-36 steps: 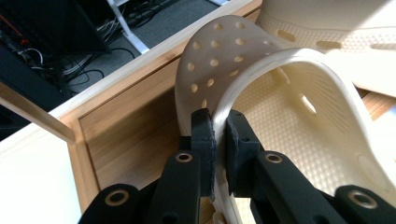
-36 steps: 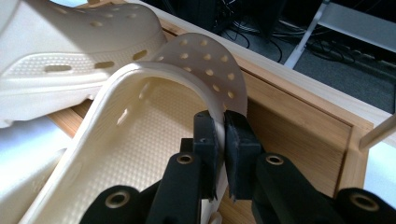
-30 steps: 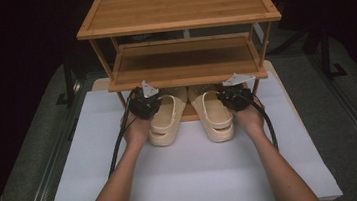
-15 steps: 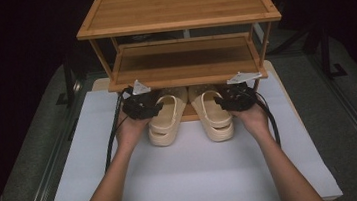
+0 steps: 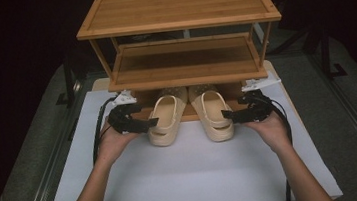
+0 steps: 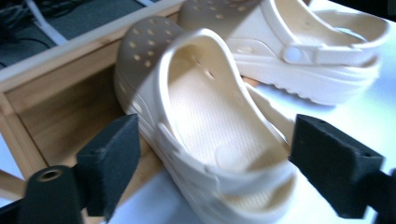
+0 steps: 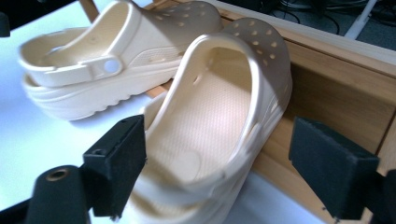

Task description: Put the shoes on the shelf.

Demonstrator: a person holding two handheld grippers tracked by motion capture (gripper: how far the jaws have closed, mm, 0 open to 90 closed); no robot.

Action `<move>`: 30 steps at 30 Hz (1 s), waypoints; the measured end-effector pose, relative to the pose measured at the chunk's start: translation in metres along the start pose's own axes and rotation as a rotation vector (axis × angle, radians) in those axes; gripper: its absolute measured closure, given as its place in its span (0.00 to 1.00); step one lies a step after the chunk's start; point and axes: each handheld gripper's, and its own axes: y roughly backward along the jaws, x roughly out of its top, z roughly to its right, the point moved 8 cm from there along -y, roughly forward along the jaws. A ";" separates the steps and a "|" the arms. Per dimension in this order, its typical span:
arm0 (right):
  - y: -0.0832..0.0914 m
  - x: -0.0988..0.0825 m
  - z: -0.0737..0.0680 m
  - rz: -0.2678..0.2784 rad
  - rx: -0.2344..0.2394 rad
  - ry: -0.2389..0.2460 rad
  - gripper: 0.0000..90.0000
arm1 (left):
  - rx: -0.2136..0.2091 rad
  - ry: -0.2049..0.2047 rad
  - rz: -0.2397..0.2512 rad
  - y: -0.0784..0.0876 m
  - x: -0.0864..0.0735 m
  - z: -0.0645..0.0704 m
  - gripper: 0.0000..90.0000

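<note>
Now both clogs sit side by side w/ toes tucked under the wooden rack's bottom shelf, heels out on the white table. Left gripper jaws have just been opening, now wide apart either side of the left clog, pads not touching. Right gripper same: jaws just opened, flanking the right clog, no grip.
</note>
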 end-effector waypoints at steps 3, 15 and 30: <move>0.009 -0.011 -0.004 0.004 0.021 0.016 0.14 | 0.001 -0.014 -0.007 0.004 -0.009 0.001 0.10; -0.009 -0.056 -0.010 -0.117 0.099 0.061 0.03 | -0.072 -0.043 -0.097 -0.017 -0.052 0.007 0.01; -0.040 -0.066 -0.010 -0.166 0.158 0.092 0.03 | -0.132 -0.054 -0.136 -0.047 -0.062 0.008 0.04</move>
